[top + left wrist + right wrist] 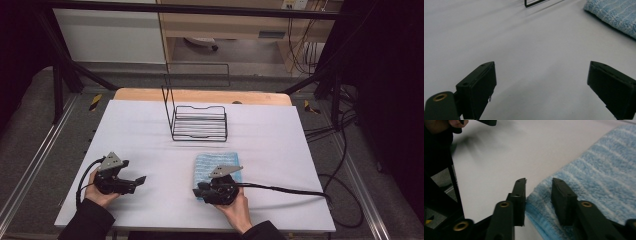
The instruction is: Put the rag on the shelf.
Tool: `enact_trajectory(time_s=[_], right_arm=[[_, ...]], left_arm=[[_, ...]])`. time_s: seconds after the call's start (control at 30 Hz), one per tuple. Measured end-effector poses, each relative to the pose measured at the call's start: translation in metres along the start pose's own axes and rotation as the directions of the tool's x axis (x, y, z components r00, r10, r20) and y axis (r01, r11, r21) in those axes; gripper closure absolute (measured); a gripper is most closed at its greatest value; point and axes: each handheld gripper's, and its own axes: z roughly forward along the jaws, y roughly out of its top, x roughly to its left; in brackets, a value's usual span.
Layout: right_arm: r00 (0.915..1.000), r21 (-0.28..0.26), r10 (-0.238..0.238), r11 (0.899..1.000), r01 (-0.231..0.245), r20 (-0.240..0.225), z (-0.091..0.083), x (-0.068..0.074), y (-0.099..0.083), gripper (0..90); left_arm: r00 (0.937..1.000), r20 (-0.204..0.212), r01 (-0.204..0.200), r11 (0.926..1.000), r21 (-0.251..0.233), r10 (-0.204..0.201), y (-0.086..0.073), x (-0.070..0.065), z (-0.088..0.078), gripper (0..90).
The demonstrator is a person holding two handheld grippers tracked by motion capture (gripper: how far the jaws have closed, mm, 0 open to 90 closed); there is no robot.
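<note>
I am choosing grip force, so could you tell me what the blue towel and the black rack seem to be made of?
The blue towel looks like soft terry cloth, matte: its surface is fuzzy, looped pile with paler stripes. The black rack looks like thin metal wire with a dark coating, probably painted: slim, straight bars with open gaps. Its exact finish is too small to tell.

A towel (216, 167) is laid on the counter (150, 135) near its front edge, with a wire rack (199, 122) set behind it.
</note>
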Motion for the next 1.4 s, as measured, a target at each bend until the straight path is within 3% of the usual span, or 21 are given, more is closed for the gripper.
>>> enact_trajectory(time_s=[0.03, 0.2, 0.37, 0.4, 0.63, 1.07, 1.4], right_arm=[[0.9999, -0.001, -0.002, 1.000, 0.002, 0.010, -0.004, -0.001, 0.003, 57.9], [0.9987, -0.047, -0.010, 0.999, 0.013, 0.049, -0.019, -0.010, 0.008, 46.7], [0.9933, -0.083, 0.022, 0.996, -0.013, 0.114, -0.039, -0.031, 0.008, 32.8], [0.9908, -0.094, 0.031, 0.995, -0.018, 0.132, -0.046, -0.040, 0.006, 26.3], [0.9873, -0.108, 0.067, 0.993, -0.051, 0.144, -0.060, -0.063, -0.001, 14.3], [0.9896, -0.097, 0.049, 0.995, -0.036, 0.135, -0.082, -0.088, -0.018, 2.6], [0.9834, -0.118, 0.074, 0.991, -0.055, 0.166, -0.094, -0.100, -0.023, 1.1]], left_arm=[[1.0000, 0.000, 0.001, 1.0000, 0.000, -0.001, 0.000, 0.000, 0.000, 8.6], [1.0000, 0.001, 0.003, 1.0000, 0.001, -0.003, 0.000, 0.000, 0.000, 8.6], [1.0000, 0.001, 0.008, 1.0000, 0.001, -0.008, 0.000, 0.000, 0.000, 8.5], [1.0000, 0.000, 0.008, 1.0000, 0.002, -0.008, 0.000, 0.000, 0.000, 8.4], [1.0000, 0.004, 0.006, 1.0000, 0.004, -0.006, 0.002, -0.003, 0.002, 8.1], [0.9998, 0.014, -0.014, 0.9998, 0.014, 0.013, 0.010, -0.015, 0.011, 7.4], [0.9995, 0.029, 0.007, 1.0000, 0.001, -0.007, 0.027, -0.030, 0.021, 7.3]])
